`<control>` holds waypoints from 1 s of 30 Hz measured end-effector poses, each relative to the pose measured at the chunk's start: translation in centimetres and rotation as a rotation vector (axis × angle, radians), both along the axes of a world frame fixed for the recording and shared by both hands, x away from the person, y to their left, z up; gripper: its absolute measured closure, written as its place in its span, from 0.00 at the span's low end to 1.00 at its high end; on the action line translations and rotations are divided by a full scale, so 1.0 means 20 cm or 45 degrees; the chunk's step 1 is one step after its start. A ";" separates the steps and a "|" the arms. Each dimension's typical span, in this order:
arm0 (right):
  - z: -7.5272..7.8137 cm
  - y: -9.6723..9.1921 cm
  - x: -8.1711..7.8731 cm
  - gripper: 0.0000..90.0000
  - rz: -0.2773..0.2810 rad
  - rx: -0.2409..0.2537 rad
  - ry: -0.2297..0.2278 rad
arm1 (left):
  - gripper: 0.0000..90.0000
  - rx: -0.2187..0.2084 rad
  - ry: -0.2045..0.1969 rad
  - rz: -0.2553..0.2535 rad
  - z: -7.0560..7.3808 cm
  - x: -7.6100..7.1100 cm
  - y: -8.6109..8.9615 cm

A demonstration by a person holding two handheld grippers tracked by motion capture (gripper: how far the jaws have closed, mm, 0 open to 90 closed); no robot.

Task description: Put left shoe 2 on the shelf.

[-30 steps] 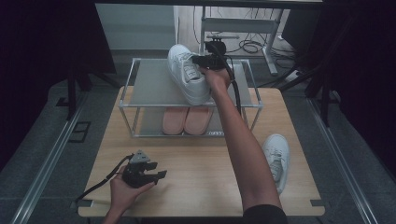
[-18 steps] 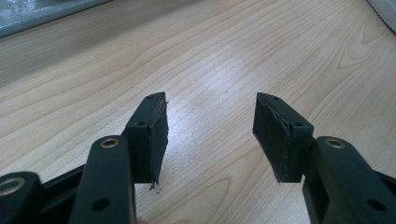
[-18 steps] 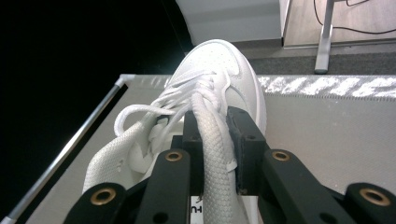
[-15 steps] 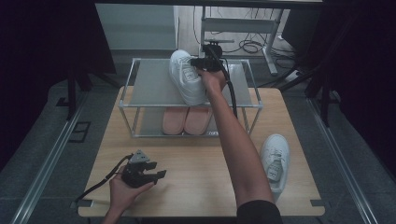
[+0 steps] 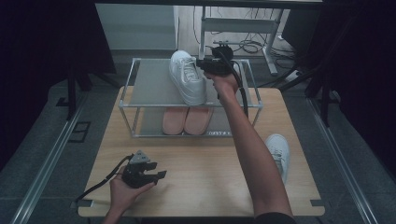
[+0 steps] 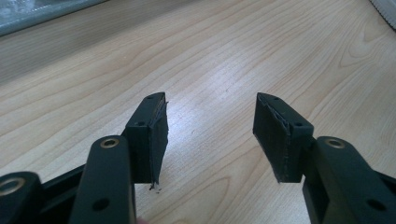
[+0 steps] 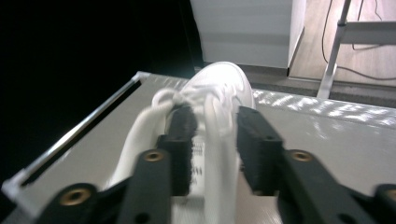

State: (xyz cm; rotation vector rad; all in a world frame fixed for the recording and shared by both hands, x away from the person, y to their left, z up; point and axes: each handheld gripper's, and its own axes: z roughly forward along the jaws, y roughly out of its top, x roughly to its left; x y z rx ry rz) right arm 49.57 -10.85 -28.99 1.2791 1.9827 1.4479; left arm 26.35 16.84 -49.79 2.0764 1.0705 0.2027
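Since the earlier frames: right gripper (image 5: 208,65) drawn back slightly toward the rack's right side, jaws just opened off the white sneaker (image 5: 187,81); left gripper (image 5: 152,173) unmoved near the desk's front left corner.

From the high view: sneaker resting on the top shelf of the metal rack (image 5: 128,91), toe toward the front edge of the shelf, heel toward the back. Pink pair of shoes (image 5: 184,120) on the lower shelf, directly beneath. Second white sneaker (image 5: 279,154) lying at the right edge of the desk (image 5: 205,186), partly hidden by the forearm.

From the right gripper view, not resolvable from above: sneaker (image 7: 210,100) seen blurred between the two jaws, its collar wall lying in the gap; pads parted to either side. Contact of the pads with the shoe could not be told through the blur, though no clamping seen.

From the left gripper view: left gripper (image 6: 210,126) spread wide, nothing between the pads, bare wood grain underneath, with a corner of the second sneaker's sole (image 6: 385,7) at the top right.
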 end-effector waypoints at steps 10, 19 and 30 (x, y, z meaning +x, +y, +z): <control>-0.12 -0.14 -0.21 1.00 0.093 -0.090 -0.039 | 0.51 0.003 -0.008 0.012 0.01 0.00 0.01; -0.22 -0.17 -0.29 1.00 0.132 -0.141 -0.044 | 0.51 0.013 -0.003 0.002 0.00 0.00 0.00; -0.32 -0.16 -0.28 1.00 0.125 -0.198 -0.011 | 0.51 0.011 -0.001 0.004 0.01 0.00 0.00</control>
